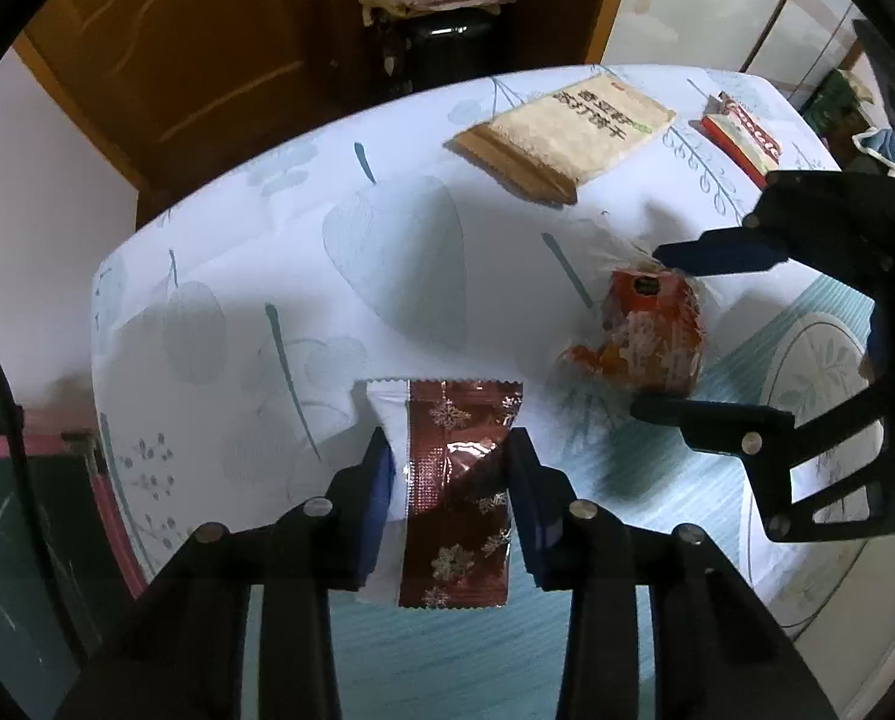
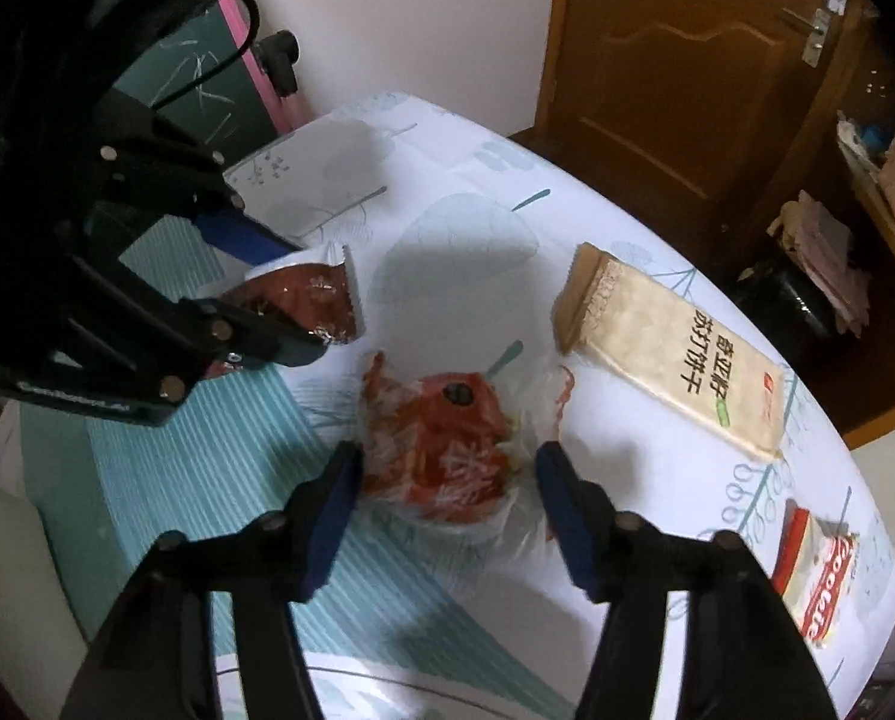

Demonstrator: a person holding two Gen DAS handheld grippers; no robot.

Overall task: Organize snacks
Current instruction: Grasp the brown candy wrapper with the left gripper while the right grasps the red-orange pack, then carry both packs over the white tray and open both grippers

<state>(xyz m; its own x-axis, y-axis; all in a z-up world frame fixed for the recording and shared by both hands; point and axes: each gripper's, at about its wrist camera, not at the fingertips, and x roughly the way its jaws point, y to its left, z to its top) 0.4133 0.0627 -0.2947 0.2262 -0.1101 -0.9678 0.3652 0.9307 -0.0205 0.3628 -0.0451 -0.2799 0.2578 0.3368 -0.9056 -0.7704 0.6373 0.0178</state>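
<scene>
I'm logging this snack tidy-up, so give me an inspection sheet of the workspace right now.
Surface: leaf-print cloth with a teal striped patch, covering the surface.
Job's things: brown snowflake packet; orange bagged snack; beige soda cracker pack; red and white cookie pack, near the edge.
Clutter: nothing seen on the cloth.
Grippers: left gripper shut on the brown snowflake packet; right gripper straddles the orange bagged snack, pads apart from it.
Cables: black cable by the chalkboard.
Surroundings: wooden door; black bin under stacked papers.
</scene>
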